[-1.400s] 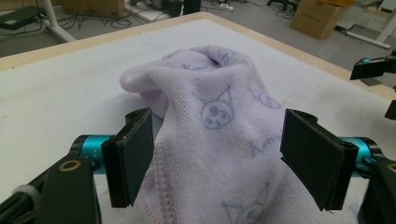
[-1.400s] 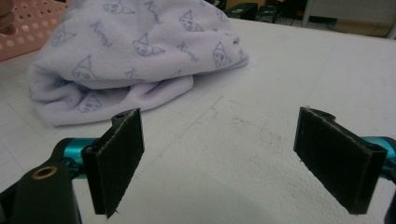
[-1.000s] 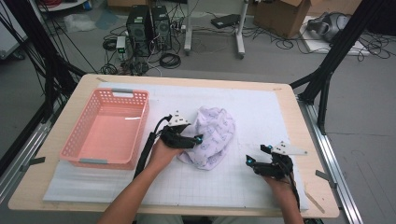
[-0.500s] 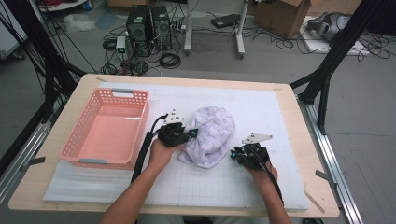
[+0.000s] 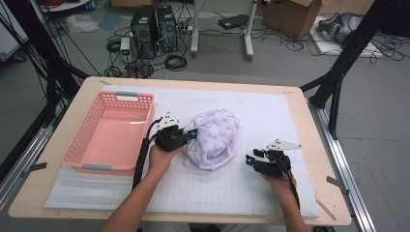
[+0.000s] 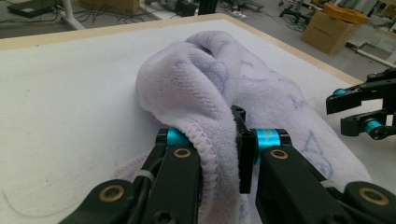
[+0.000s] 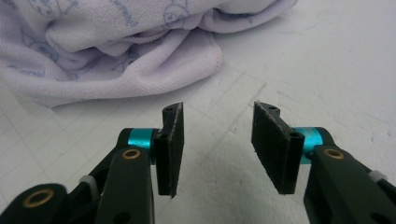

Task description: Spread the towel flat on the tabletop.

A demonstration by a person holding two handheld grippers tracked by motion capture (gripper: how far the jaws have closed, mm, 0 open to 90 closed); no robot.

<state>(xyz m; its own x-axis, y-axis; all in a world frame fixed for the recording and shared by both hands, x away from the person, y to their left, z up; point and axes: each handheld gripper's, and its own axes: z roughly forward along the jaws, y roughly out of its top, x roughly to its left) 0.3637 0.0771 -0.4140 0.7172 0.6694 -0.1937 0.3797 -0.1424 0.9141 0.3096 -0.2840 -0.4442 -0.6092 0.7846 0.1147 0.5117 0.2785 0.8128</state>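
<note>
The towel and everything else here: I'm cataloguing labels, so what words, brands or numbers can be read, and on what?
None can be read.
Towel: faint blue printed marks, too blurred to make out as letters.
Cardboard box on the floor: no legible print.
Pink basket and white mat: no text, just grid lines on the mat.

1. To my left sits a pink basket [image 5: 107,137] on the white mat [image 5: 270,116].
2. Beyond the far table edge [image 5: 193,82], I see computer towers [image 5: 153,26].
3. Far right, a cardboard box [image 5: 290,17].
</note>
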